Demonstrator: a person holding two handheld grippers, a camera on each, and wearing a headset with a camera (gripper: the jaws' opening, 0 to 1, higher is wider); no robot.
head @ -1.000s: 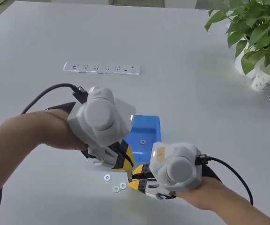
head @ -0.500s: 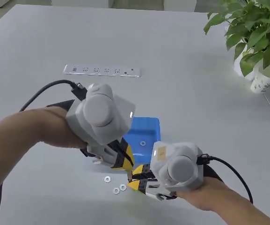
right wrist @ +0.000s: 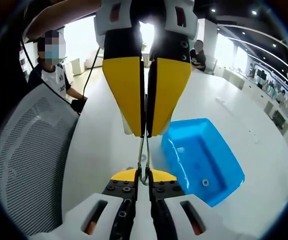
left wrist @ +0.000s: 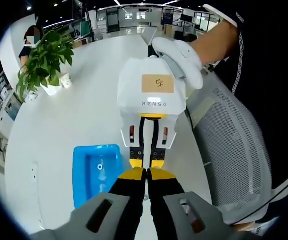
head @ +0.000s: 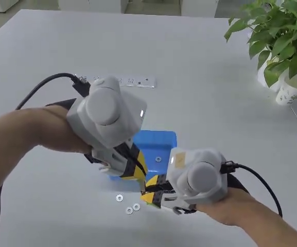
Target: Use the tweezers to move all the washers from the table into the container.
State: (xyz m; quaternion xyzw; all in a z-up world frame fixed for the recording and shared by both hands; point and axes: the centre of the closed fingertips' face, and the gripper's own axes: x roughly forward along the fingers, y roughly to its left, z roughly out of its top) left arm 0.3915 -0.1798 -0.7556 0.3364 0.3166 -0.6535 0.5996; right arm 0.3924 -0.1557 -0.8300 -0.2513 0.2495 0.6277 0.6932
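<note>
The left gripper [left wrist: 146, 172] and right gripper [right wrist: 143, 176] meet tip to tip at the container's [head: 161, 140] near edge. Each is pinched narrow on the tweezers [right wrist: 143, 152] held between them. Three washers [head: 136, 207] lie on the desk [head: 215, 118] just in front of the container, close beside the right gripper's tips. A fourth lies inside the container.
</note>
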